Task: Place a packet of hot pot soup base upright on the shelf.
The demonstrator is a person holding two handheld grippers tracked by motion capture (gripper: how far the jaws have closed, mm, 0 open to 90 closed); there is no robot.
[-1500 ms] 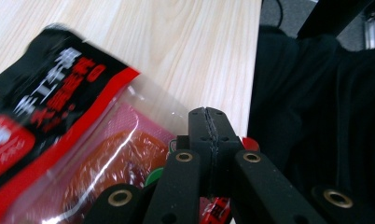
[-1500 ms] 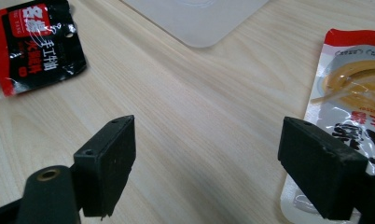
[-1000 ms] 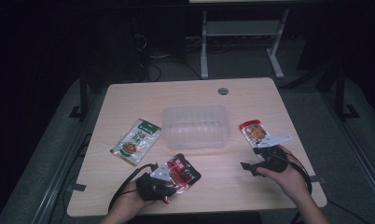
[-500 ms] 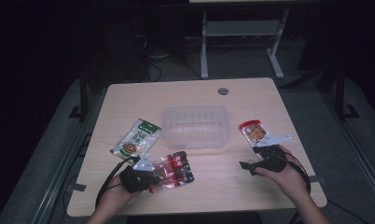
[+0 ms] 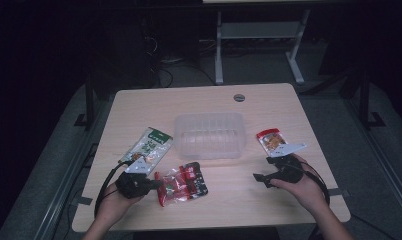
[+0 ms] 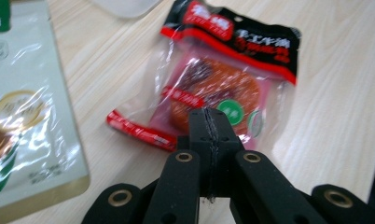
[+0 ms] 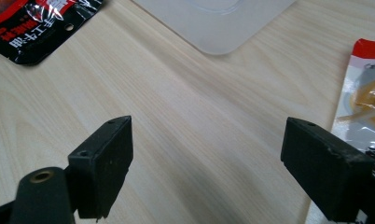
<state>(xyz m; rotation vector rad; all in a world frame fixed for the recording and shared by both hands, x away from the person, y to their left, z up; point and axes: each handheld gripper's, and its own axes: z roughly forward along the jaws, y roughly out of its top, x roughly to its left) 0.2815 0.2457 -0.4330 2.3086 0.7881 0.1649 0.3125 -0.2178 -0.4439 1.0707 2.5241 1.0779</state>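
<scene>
In the high view, the left tool (image 5: 156, 185) lies low over the tabletop (image 5: 309, 110) at its near left, its tips at the left edge of the red pack (image 5: 181, 183). That pack lies flat, just in front of the clear tub (image 5: 209, 135) at the middle. A green pack (image 5: 148, 146) lies left of the tub, just beyond the left tool. The right tool (image 5: 261, 178) sits at the near right, pointing left, well apart from the red pack. A noodle pack (image 5: 270, 140) lies just beyond it, right of the tub.

In the left gripper view, the left tool (image 6: 209, 122) has its jaws clenched tight together, and the clear edge of the red pack (image 6: 223, 74) runs in under the tips; the left tool is grasping that pack. The green pack (image 6: 22, 116) lies to the left and a corner of the tub (image 6: 125, 5) shows at the top.

In the right gripper view, the right tool (image 7: 206, 149) is released, jaws wide apart over bare wood. The noodle pack (image 7: 363, 107) lies beside the right-hand jaw, the tub (image 7: 218, 21) ahead, and a corner of the red pack (image 7: 36, 28) at upper left.
</scene>
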